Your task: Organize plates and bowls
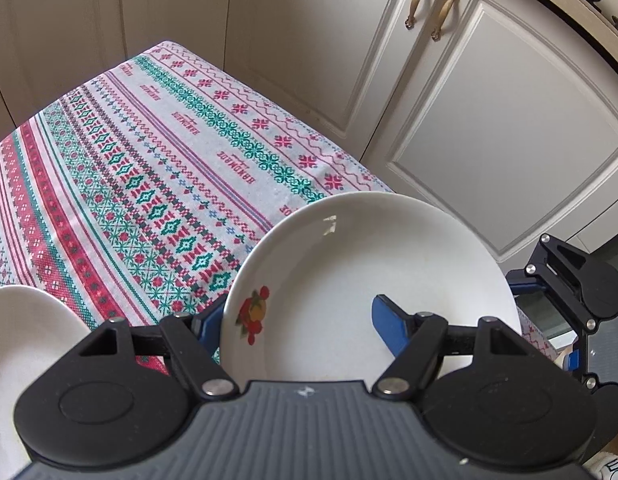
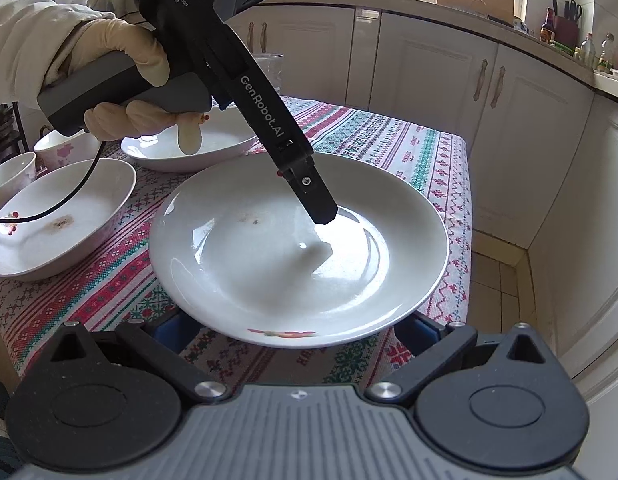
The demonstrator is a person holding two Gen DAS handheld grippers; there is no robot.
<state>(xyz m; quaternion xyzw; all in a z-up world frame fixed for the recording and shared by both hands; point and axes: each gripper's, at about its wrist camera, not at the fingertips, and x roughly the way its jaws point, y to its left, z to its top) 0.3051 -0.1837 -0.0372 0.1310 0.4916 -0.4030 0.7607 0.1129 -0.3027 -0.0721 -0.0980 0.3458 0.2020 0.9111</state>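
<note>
A white deep plate (image 1: 369, 272) with a red fruit print hangs just above the patterned tablecloth (image 1: 149, 160). My left gripper (image 1: 297, 316) is shut on its wall, one blue finger (image 1: 389, 328) inside the well and the other (image 1: 207, 320) beneath. In the right wrist view that plate (image 2: 269, 272) fills the middle, and the left gripper's upper finger (image 2: 315, 196) touches its inner surface. My right gripper (image 2: 293, 330) straddles the plate's underside at the near rim with jaws wide. Its tips are hidden below the rim. It also shows in the left wrist view as the right gripper (image 1: 569, 292).
A stained deep plate (image 2: 61, 220) and another white plate (image 2: 189, 144) sit on the cloth to the left, with two bowls (image 2: 13, 176) beyond. A gloved hand (image 2: 121, 52) holds the left tool; its cable droops over the stained plate. Cream cabinets (image 1: 489, 140) stand close to the table's far edges.
</note>
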